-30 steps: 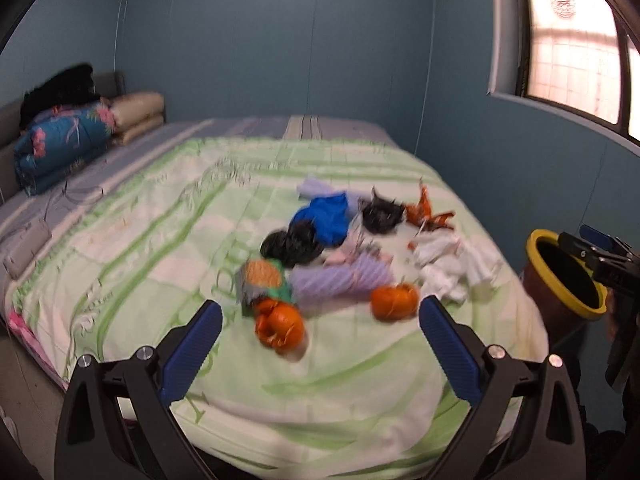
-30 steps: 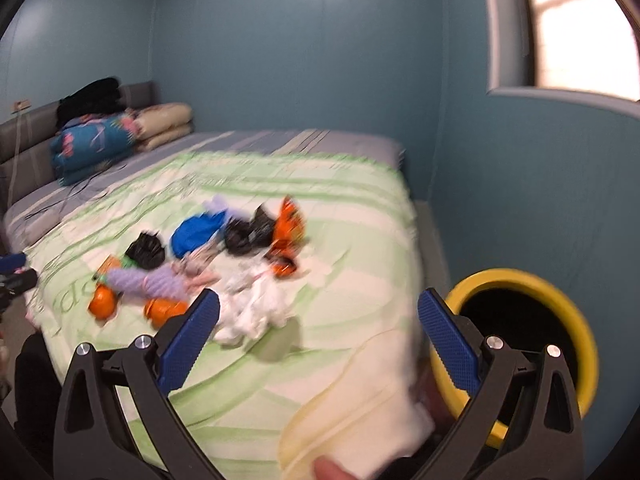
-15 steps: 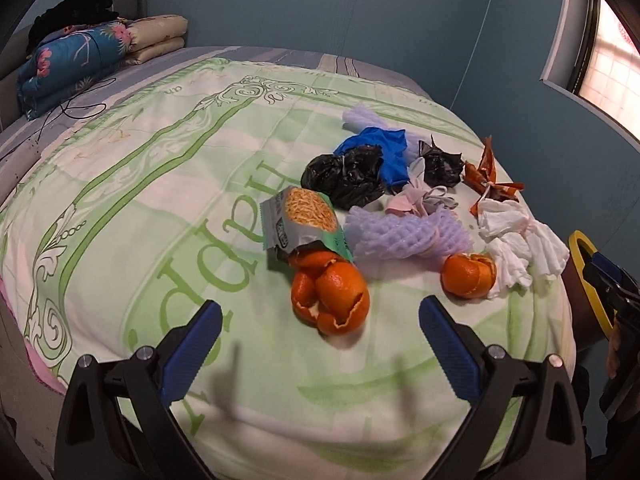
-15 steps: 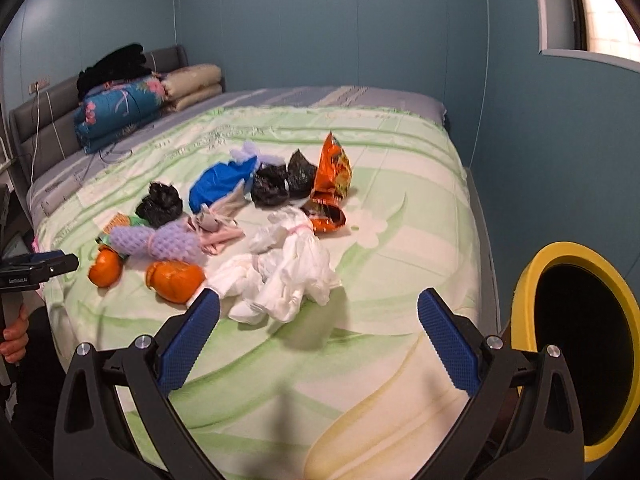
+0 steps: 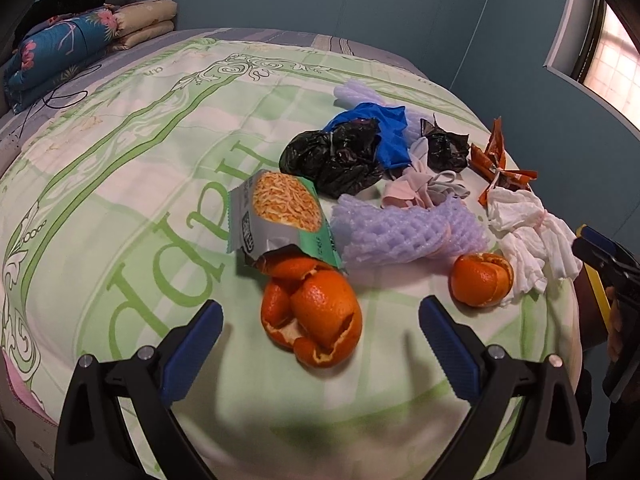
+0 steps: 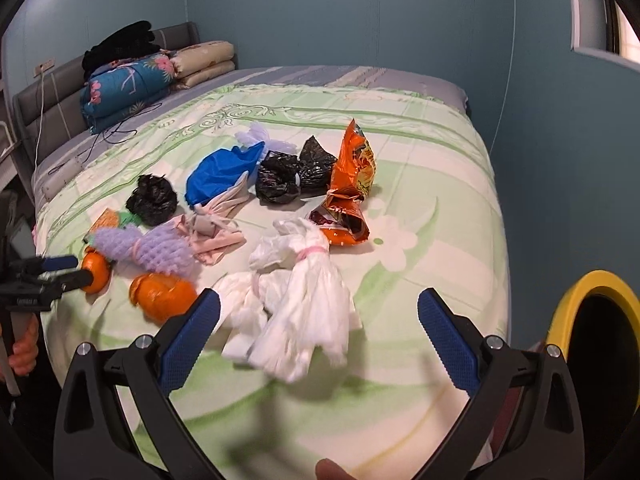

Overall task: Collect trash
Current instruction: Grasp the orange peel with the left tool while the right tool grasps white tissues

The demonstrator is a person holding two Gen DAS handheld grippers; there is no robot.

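Note:
Trash lies on a green and white bedspread (image 5: 120, 184). My left gripper (image 5: 320, 322) is open, its jaws on either side of an orange peel (image 5: 314, 316). Behind the peel lie a snack packet (image 5: 280, 212), purple foam netting (image 5: 404, 226), a black bag (image 5: 336, 158) and a second orange peel (image 5: 482, 278). My right gripper (image 6: 318, 320) is open over a white plastic bag (image 6: 304, 292). An orange chip bag (image 6: 352, 188) and a blue bag (image 6: 220, 172) lie beyond. The bin with a yellow rim (image 6: 576, 300) stands at the right of the bed.
Folded quilts and pillows (image 6: 132, 80) are stacked at the headboard, with a cable (image 6: 112, 132) on the bed. A blue wall (image 6: 560, 160) runs close along the bed's right side. The left gripper shows at the left edge of the right wrist view (image 6: 44, 276).
Both grippers have moved forward and down toward the trash: the left closer to the orange peel, the right closer to the white bag. Both stay open.

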